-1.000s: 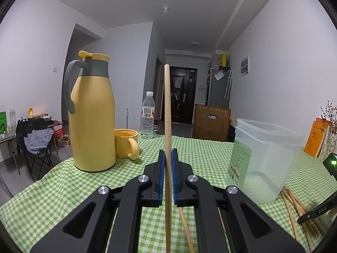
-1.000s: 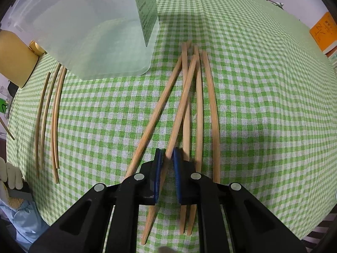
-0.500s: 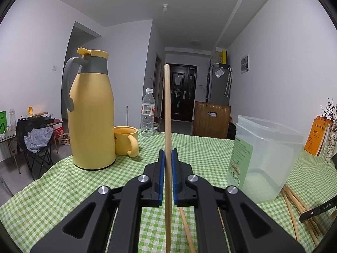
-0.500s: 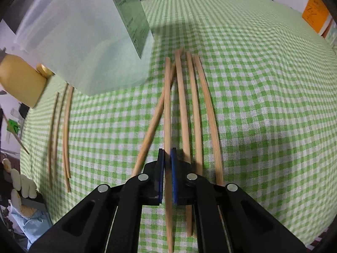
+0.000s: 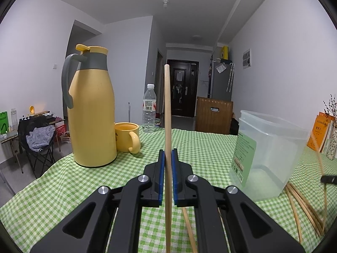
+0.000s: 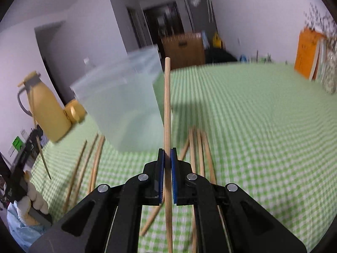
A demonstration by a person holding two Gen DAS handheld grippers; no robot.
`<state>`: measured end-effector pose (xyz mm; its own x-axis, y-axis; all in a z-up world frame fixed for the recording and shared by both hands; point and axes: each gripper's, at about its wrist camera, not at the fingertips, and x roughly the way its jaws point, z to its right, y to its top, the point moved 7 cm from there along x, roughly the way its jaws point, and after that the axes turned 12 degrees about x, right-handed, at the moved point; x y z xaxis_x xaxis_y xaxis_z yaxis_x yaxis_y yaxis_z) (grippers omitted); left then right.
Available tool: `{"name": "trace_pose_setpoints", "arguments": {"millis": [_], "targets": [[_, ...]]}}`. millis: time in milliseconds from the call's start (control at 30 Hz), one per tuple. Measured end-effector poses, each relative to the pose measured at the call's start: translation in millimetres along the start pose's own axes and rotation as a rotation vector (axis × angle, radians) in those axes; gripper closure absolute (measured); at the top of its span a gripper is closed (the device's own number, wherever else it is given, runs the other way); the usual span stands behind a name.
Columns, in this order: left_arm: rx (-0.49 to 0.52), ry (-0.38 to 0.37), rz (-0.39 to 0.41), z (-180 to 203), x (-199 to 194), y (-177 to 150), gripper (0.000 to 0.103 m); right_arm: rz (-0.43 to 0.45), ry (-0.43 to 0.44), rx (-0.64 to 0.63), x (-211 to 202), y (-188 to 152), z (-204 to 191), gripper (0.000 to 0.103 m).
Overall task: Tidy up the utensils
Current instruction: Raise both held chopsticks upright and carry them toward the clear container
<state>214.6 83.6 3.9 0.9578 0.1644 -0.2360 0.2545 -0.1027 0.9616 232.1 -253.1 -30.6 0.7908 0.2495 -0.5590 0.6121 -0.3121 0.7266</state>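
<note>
left wrist view: the left gripper (image 5: 167,176) is seen closed on a chopstick (image 5: 167,113), whose long axis runs straight up the middle of the frame, from the bottom edge to a blunt tip in front of the dark door. the clear plastic container (image 5: 271,151) stands at centre right of the frame, to the right of the held stick and beyond the gripper, its open mouth facing up. more loose chopsticks (image 5: 303,206) lie on the green checked counter (image 5: 63,189) at lower right, just beside the container's base. a green label (image 5: 244,156) is borne on the container's near wall; its print is too small to be read. writing on the orange books (image 5: 320,132) at the right edge cannot be read either.

right wrist view: the right gripper (image 6: 167,177) is clamped on a second chopstick (image 6: 167,109), also aligned up the centre of the frame. the container (image 6: 124,105) appears at upper left of centre, directly beside the stick's upper half, so this gripper is judged the nearer of the two. the coming move is judged to turn on tipping a stick's axis over the container's mouth. remaining sticks (image 6: 198,145) lie on the counter under the gripper, and a further set (image 6: 92,162) at lower left. this view is blurred; no writing is legible.
</note>
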Motion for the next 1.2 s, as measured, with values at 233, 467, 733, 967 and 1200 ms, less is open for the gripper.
{"name": "trace_pose_setpoints", "arguments": {"millis": [233, 467, 733, 967, 1200], "targets": [[0.004, -0.01, -0.005, 8, -7, 13, 0.099, 0.113, 0.048, -0.035, -19, 16, -12, 0.097], [0.005, -0.035, 0.023, 19, -23, 40, 0.099, 0.156, 0.102, -0.036, -27, 27, -20, 0.097], [0.018, -0.067, 0.065, 35, -35, 74, 0.099, 0.217, 0.15, -0.058, -37, 45, -41, 0.097], [0.022, -0.1, 0.108, 53, -46, 101, 0.099, 0.256, 0.189, -0.074, -45, 60, -52, 0.097], [0.042, -0.114, 0.162, 73, -51, 129, 0.099, 0.285, 0.222, -0.087, -48, 73, -66, 0.097]]}}
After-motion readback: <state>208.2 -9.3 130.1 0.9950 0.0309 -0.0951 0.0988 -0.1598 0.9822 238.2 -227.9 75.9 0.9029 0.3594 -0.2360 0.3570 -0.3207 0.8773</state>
